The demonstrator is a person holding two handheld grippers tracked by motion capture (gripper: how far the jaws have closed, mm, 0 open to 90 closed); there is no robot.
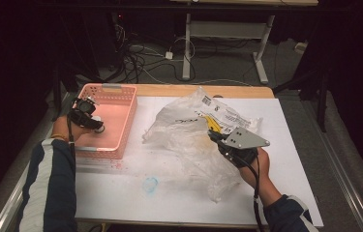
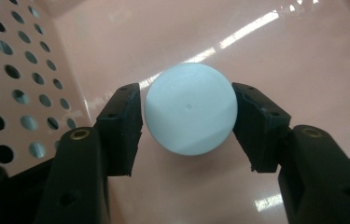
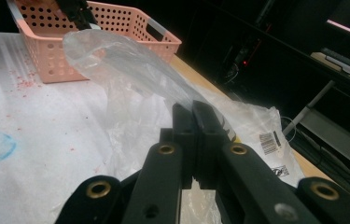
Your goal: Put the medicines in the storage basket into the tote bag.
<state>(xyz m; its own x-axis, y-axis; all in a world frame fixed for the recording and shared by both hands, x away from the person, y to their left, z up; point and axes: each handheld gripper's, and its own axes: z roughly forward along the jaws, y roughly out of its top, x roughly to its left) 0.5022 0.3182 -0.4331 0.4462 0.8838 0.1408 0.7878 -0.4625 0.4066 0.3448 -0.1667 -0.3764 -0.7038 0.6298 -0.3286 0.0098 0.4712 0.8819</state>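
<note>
My left gripper reaches down into a pink perforated basket. Its jaws press on either side of a white ball, close above the basket's glossy floor. A crumpled clear plastic bag with printed labels lies across the middle of the white table cover. Over the bag's right side, my right gripper is shut on a fold of the bag, which rises from between the two pads. In the right gripper view the basket stands at the far end, with the left gripper over it.
A blue smear marks the white cover near the front, and red specks lie beside the basket. Bare wood shows along the table's far edge. Beyond it are a desk frame and cables on the floor.
</note>
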